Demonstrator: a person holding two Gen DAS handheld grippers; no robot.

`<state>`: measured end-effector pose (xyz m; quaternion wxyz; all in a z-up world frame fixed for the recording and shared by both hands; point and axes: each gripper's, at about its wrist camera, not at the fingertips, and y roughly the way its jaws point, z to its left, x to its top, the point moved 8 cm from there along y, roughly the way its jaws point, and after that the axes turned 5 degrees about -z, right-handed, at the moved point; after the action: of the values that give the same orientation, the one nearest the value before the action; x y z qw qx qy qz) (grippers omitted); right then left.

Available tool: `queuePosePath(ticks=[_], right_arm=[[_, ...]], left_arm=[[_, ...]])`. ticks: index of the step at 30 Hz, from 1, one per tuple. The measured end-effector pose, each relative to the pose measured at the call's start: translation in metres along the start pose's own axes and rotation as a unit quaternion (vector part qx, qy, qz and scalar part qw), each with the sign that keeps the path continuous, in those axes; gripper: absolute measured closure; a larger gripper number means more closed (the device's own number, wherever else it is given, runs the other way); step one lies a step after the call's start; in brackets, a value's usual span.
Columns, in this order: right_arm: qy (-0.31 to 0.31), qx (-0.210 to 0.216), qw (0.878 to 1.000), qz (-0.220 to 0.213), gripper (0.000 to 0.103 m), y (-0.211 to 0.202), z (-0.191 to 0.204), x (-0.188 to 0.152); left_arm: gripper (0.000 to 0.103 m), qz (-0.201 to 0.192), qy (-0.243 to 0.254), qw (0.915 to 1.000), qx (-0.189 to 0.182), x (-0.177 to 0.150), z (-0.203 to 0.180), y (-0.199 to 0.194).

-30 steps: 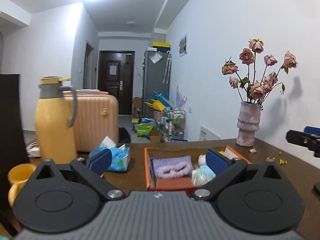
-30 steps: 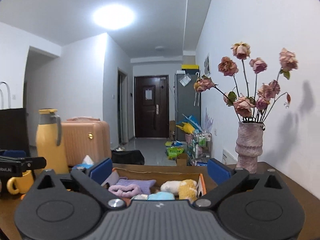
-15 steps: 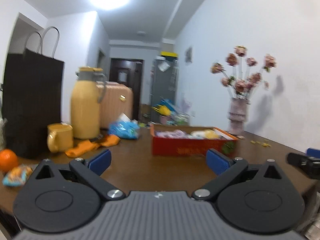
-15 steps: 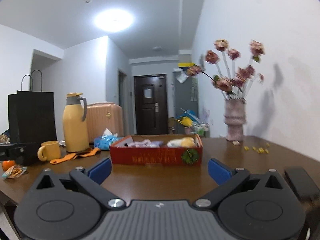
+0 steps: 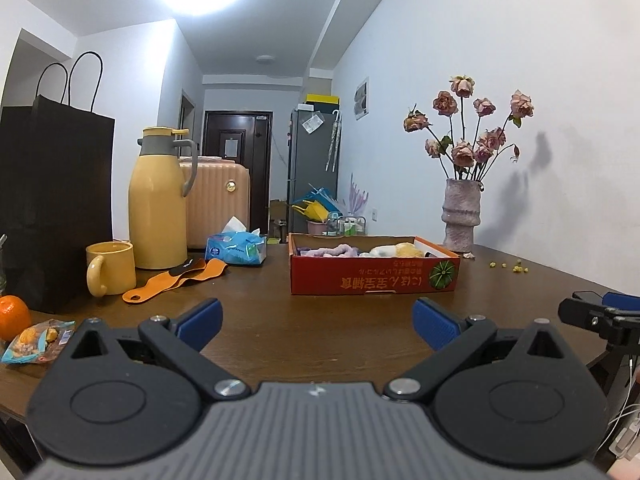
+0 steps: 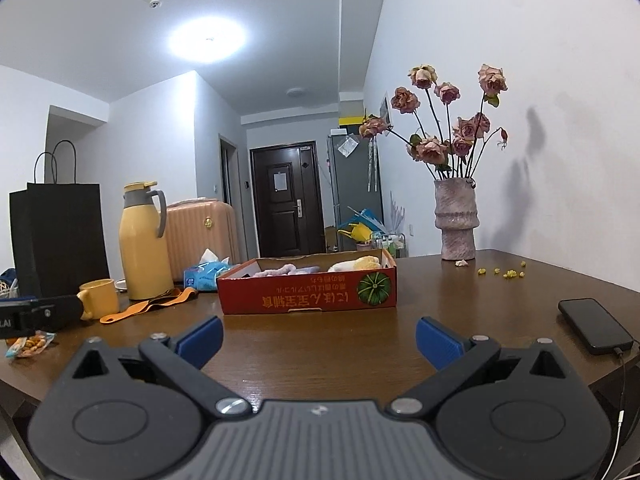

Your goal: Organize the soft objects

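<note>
A red cardboard box [image 5: 374, 276] [image 6: 308, 294] sits in the middle of the brown table. It holds soft items: a purple fuzzy piece [image 5: 340, 250] [image 6: 286, 269] and a white and yellow plush [image 5: 396, 250] [image 6: 356, 265]. An orange strap [image 5: 176, 278] [image 6: 148, 307] lies on the table left of the box. My left gripper [image 5: 318, 322] is open and empty, well back from the box near the front edge. My right gripper [image 6: 319, 338] is open and empty, also back from the box.
On the left stand a yellow jug [image 5: 158, 200], a yellow mug [image 5: 110, 268], a black paper bag [image 5: 52, 200], a tissue pack [image 5: 236, 248], an orange [image 5: 12, 316] and a snack packet [image 5: 36, 340]. A vase of roses [image 6: 456, 220] and a phone [image 6: 594, 326] are on the right.
Both grippers have pulled back from just over the box to the table's near edge. The whole table has come into view. Both stay open and empty.
</note>
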<state>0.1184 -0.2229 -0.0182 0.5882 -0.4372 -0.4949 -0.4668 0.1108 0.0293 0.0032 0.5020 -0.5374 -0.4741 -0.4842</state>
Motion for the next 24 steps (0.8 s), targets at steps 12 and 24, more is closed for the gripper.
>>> queuePosePath(ticks=[12,24], right_arm=[[0.007,-0.003,1.0,-0.004,0.0,0.0009,0.001,0.001],[0.005,-0.001,1.0,0.001,0.0,0.0026,0.0041,-0.0027]], left_arm=[[0.0,-0.003,0.003,1.0,-0.001,-0.0002,-0.0011,0.0003],[0.0,-0.001,0.003,1.0,-0.002,-0.0032,-0.0022,0.0014]])
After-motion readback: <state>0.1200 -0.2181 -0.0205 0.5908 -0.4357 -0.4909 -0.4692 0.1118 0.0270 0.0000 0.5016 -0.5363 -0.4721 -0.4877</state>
